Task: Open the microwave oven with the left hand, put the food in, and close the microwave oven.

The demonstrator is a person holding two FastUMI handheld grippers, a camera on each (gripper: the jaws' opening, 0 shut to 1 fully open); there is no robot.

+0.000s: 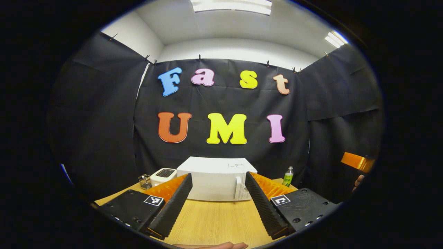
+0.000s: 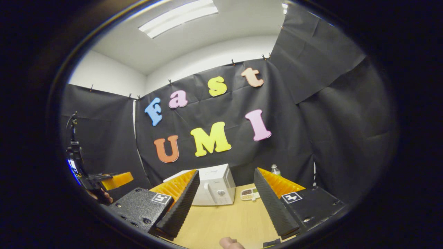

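Note:
A white microwave oven (image 1: 216, 178) stands at the back of the wooden table (image 1: 214, 221), its door shut and its upright handle (image 1: 238, 188) at the right of the front. My left gripper (image 1: 218, 204) hangs open well in front of it, nothing between its fingers. In the right gripper view the microwave oven (image 2: 214, 185) is seen from its right, and a small tray of food (image 2: 250, 194) lies on the table (image 2: 221, 221) beside it. My right gripper (image 2: 225, 204) is open and holds nothing, some way short of the food.
A white toaster (image 1: 163, 175) and a small wire rack (image 1: 144, 181) sit left of the microwave. A green bottle (image 1: 288, 176) stands to its right. The other gripper (image 2: 104, 181) and a hand show at the far left of the right gripper view.

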